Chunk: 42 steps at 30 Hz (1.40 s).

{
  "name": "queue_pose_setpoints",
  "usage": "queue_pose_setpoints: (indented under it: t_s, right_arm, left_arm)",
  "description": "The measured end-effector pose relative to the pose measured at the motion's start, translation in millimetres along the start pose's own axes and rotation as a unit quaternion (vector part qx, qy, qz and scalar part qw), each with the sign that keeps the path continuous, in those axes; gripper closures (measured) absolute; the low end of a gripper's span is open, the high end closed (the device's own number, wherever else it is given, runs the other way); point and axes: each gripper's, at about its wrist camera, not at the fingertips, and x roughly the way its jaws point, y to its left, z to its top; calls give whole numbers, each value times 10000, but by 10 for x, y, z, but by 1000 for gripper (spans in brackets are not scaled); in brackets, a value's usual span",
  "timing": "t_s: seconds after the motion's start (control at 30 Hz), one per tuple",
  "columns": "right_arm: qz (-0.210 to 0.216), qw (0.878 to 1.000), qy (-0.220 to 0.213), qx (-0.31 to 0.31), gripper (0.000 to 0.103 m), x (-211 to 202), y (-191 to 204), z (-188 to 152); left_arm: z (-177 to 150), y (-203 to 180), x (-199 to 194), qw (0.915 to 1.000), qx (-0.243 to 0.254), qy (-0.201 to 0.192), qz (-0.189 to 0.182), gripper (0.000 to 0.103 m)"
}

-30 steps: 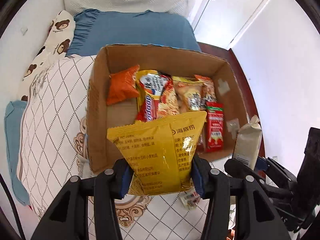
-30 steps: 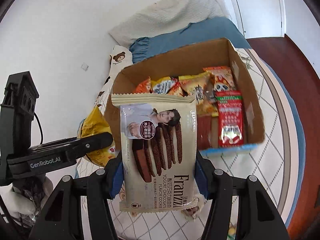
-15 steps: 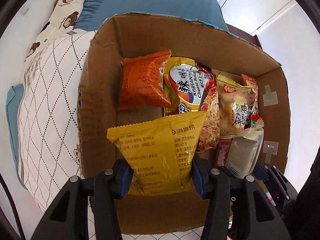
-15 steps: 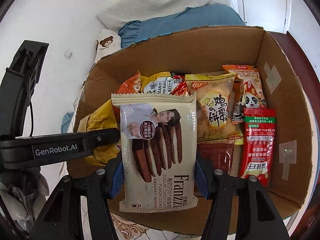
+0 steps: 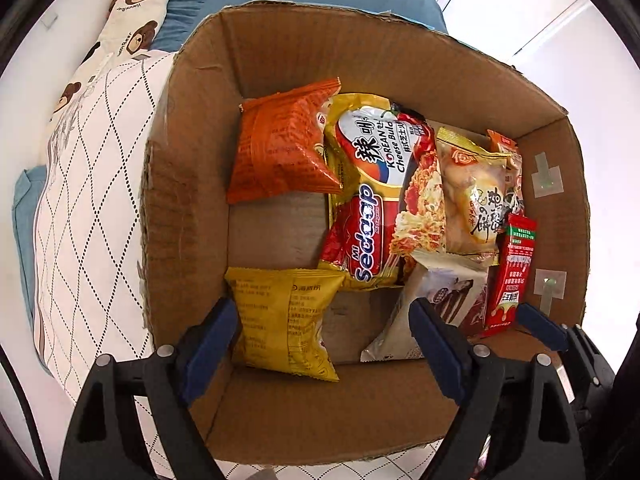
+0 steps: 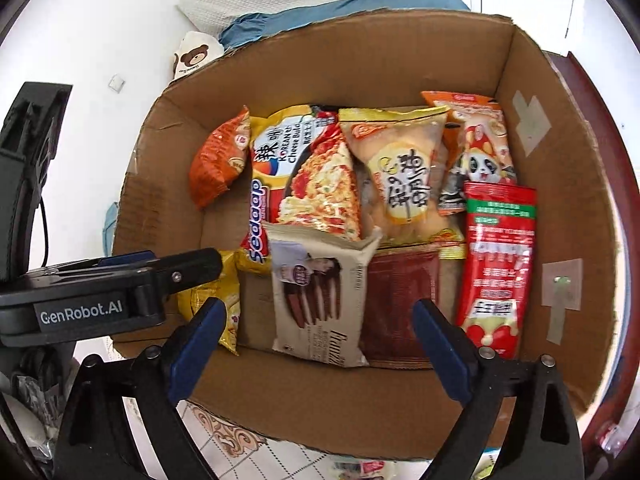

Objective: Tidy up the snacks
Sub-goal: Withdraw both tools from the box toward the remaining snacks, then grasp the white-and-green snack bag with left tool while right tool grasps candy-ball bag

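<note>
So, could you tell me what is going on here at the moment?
A person with a handheld gripper in each hand is packing snacks into a cardboard box on a bed. The left gripper is open, with the yellow snack bag lying between its fingers at the box's near left corner. The right gripper is open too, and the Franzzi cookie pack lies in the box ahead of it, leaning on the Sedaap noodle packet. Neither pack looks gripped.

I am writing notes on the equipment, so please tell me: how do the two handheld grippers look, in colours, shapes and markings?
The left gripper and the right gripper look alike: black plastic arms with silver screws, ending in dark blue fingers. In the right wrist view, the left gripper's black side bears white "GenRobot.AI" lettering, and a thin black cable hangs behind it.
</note>
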Motion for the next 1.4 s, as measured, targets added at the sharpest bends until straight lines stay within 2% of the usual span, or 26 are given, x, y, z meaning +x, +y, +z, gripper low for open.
queue_pose_setpoints:
  t_s: [0.27,0.53,0.8,1.07,1.23,1.3,1.4]
  right_arm:
    - [-560,9978,-322,-176,6,-415,-155,-125]
    - [-724,9943,-745,-241,6,-799,-247,-351]
    - [-822,9864,-1375,-383,6,-1310,-173,-613]
    - [-830,9773,-1877,-522,6,-1768,-48,-902]
    - [-579,9796,-1889,-356,6,-1868,-121,-1044]
    - [-581,9818,-1788,-256,6,-1852,-222,-1137]
    - [-531,9879,-1454,96,6,-1715,-511,-1347]
  left_arm:
    - [-315,-95,-232,9977,46,-673,85,15]
    - [-670,-202,-657,9897,202,-1399,201,15]
    - [-1059,-358,-1158,9762,365,-2131,155,15]
    - [-1345,-468,-1510,9640,494,-2605,193,15]
    - [-1499,-494,-1578,9623,515,-2668,113,15]
    - [-1565,-536,-1503,9632,611,-2608,202,15]
    - [-1665,-608,-1195,9729,726,-2183,206,15]
